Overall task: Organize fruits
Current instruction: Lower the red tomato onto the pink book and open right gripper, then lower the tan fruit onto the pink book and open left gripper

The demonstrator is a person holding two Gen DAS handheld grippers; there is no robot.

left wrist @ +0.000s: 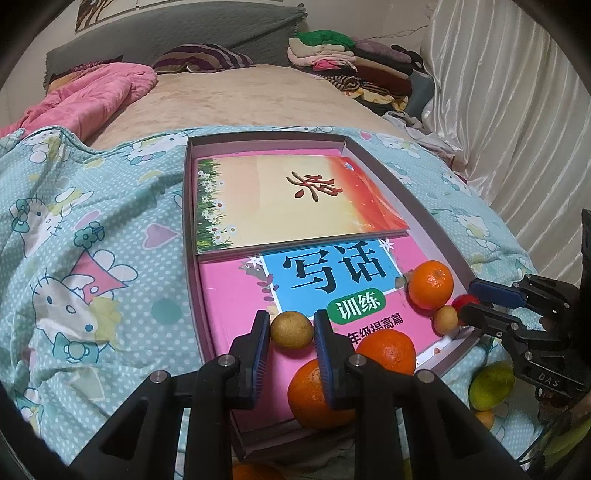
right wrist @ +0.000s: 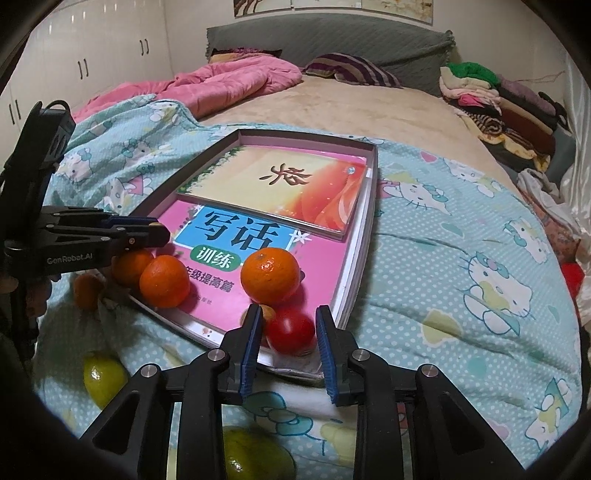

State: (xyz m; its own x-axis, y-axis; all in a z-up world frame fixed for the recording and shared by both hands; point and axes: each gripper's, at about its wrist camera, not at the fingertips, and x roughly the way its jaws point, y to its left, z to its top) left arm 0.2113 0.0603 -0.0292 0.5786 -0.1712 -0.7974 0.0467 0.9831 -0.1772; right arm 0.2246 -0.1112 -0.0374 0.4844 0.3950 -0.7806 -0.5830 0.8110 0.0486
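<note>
At the bottom of the left wrist view the left claw (left wrist: 291, 334) stands open, its ribbed blue pads either side of a small, dull tan round fruit (left wrist: 291, 329) without clearly pressing it. Low in the right wrist view the right claw (right wrist: 290, 332) is likewise open around a glossy red round fruit (right wrist: 290, 329). Both fruits lie on a pink glossy workbook (left wrist: 236, 291) inside a shallow grey cardboard box lid (left wrist: 436, 221), with three dimpled orange mandarins (left wrist: 430, 284) at its near end. Two smooth green-yellow citrus fruits (right wrist: 103, 376) sit on the bedding at lower left. The lid rests on a soft, wrinkled teal cartoon-cat quilt (right wrist: 461, 295) over a beige bed (right wrist: 351, 107). Farther off are a puffy pink duvet (right wrist: 221, 85), a striped pillow (right wrist: 351, 68), folded clothes (right wrist: 491, 99) at upper right, a grey padded headboard (right wrist: 332, 33) and white cupboards (right wrist: 85, 55) at upper left.
</note>
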